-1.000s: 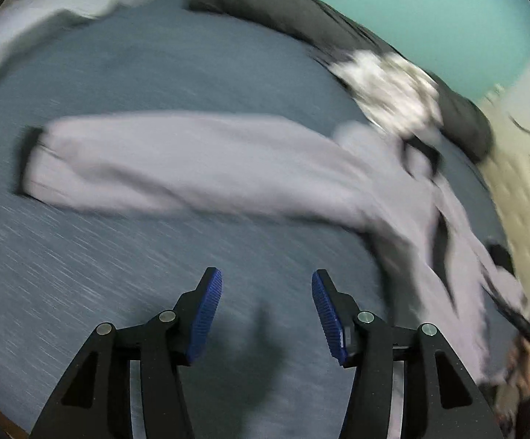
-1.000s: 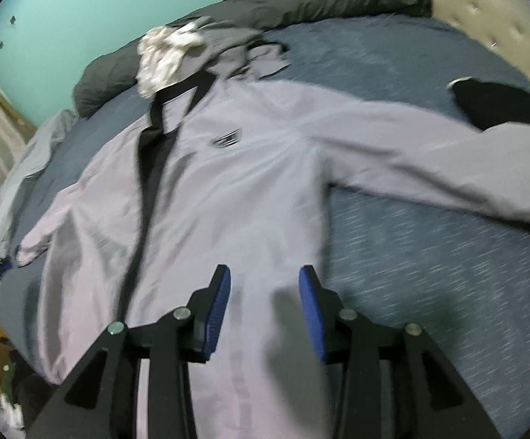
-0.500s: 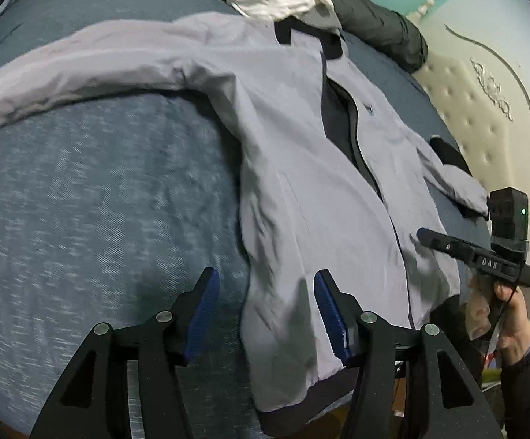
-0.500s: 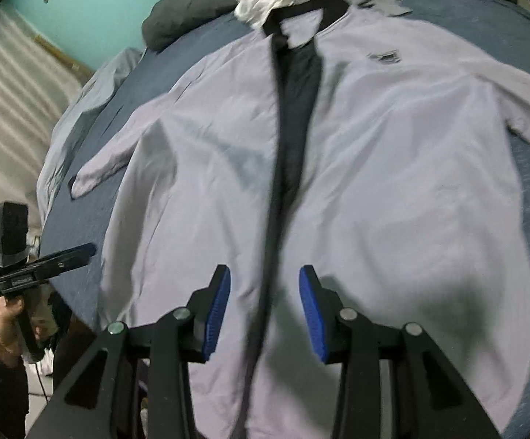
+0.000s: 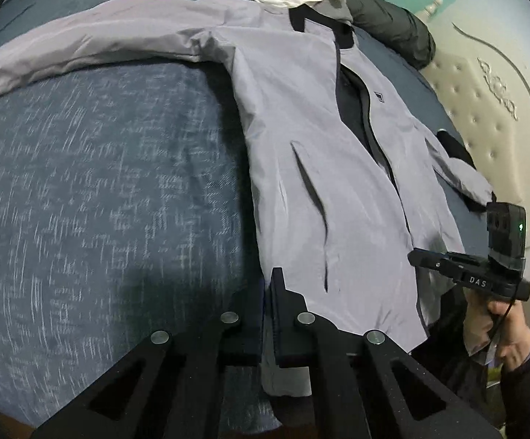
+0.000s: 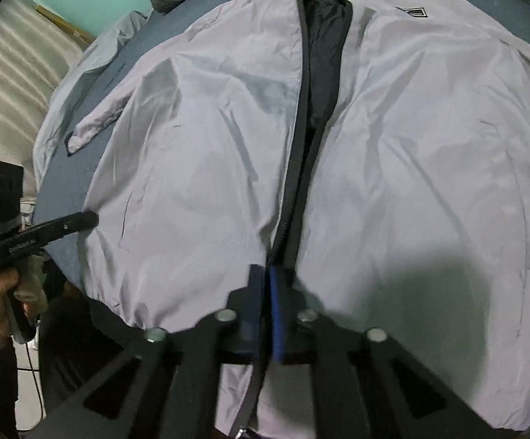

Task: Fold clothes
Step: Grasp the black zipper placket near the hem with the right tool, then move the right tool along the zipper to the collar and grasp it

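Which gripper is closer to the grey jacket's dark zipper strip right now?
Right. The right gripper sits at the dark zipper strip near the hem; the left gripper is at the grey jacket's side edge.

Jacket [image 6: 411, 153]: thin, smooth cloth, slight sheen, creased. Bedspread [image 5: 100, 183]: matt, flecked woven fabric. Headboard [image 5: 484, 109]: tufted, padded upholstery.

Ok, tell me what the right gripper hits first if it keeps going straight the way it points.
Most likely the grey jacket itself: the right gripper is shut and aimed at the black zipper band near the hem. Whether its tips already touch the cloth cannot be told.
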